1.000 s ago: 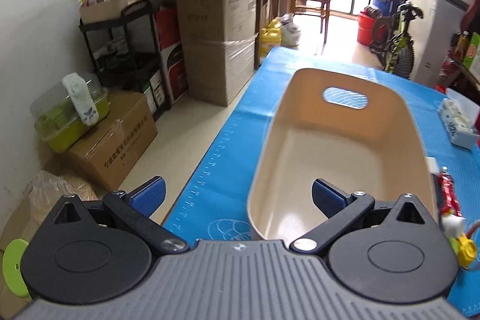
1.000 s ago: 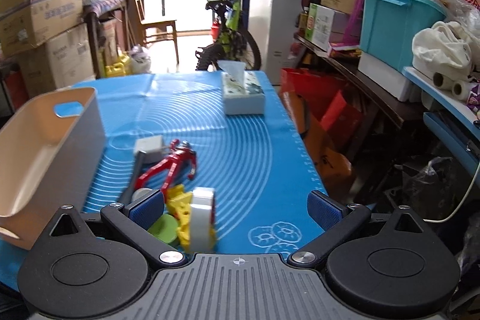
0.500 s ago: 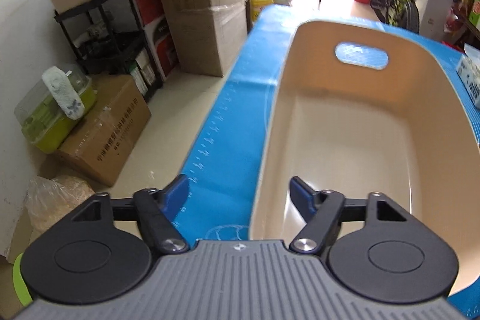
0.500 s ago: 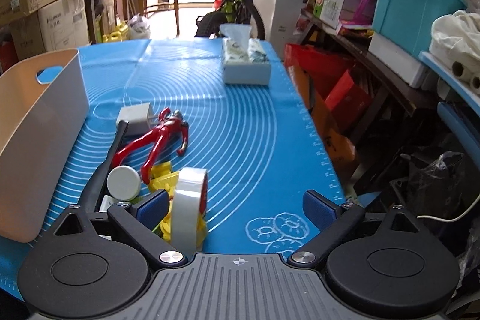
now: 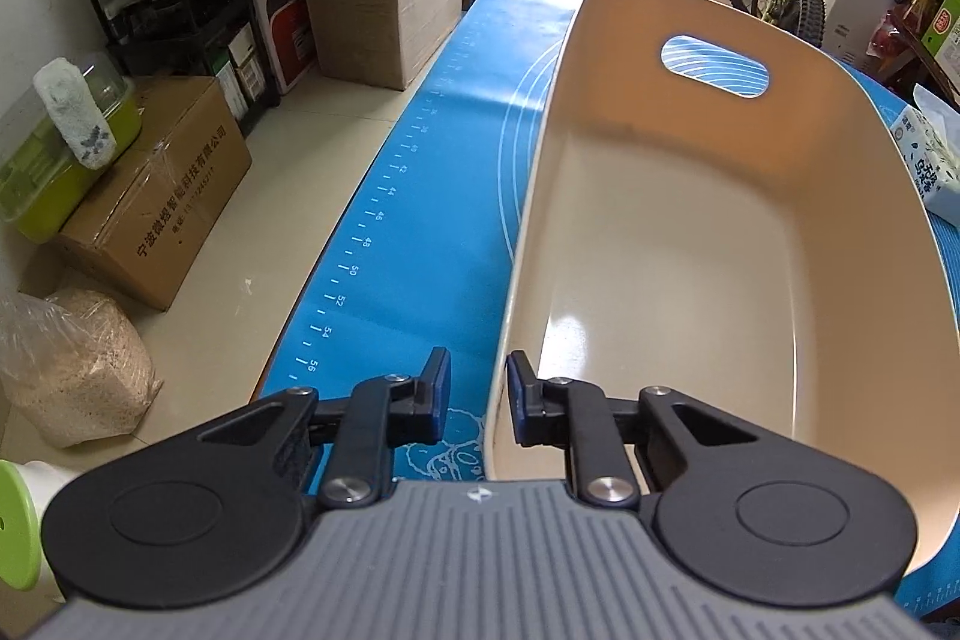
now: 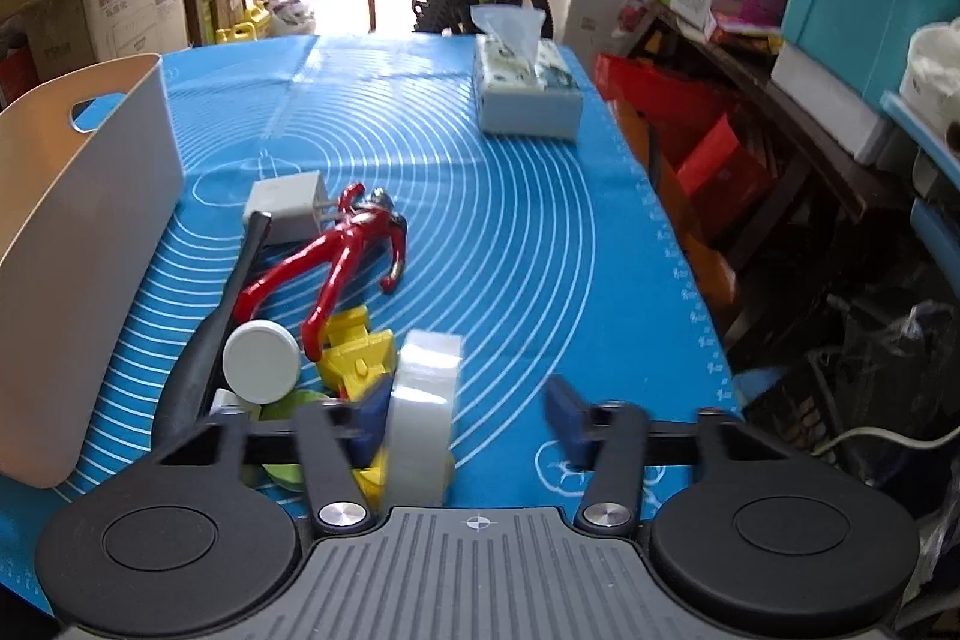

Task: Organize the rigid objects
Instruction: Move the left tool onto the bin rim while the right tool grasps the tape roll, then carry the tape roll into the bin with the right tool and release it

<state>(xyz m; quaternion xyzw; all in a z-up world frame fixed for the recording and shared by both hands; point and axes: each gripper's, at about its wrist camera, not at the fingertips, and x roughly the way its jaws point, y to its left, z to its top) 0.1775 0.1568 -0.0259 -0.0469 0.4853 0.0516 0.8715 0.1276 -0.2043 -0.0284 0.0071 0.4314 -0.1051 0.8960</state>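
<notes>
Left wrist view: the left gripper (image 5: pixel 477 391) straddles the near left wall of the empty beige bin (image 5: pixel 672 244), one pad outside and one inside; its jaws have just been closing, and a narrow gap still shows on each side of the rim, so the pads do not yet press on it. The bin stands on the blue mat (image 5: pixel 432 196) that covers the worktop.

Right wrist view: the bin (image 6: pixel 90 244) sits at the left edge. Beside it lie a black handle (image 6: pixel 207 334), a white adapter (image 6: pixel 287 208), a red figure (image 6: pixel 345 250), a white round cap (image 6: pixel 261 357) and a yellow toy (image 6: pixel 359 358). A clear tape roll (image 6: pixel 423 415) stands on edge between the pads of the right gripper (image 6: pixel 471 427), whose jaws have just been closing. The left pad is at the roll; the right pad stands apart from it. A tissue box (image 6: pixel 528 91) rests far back.
</notes>
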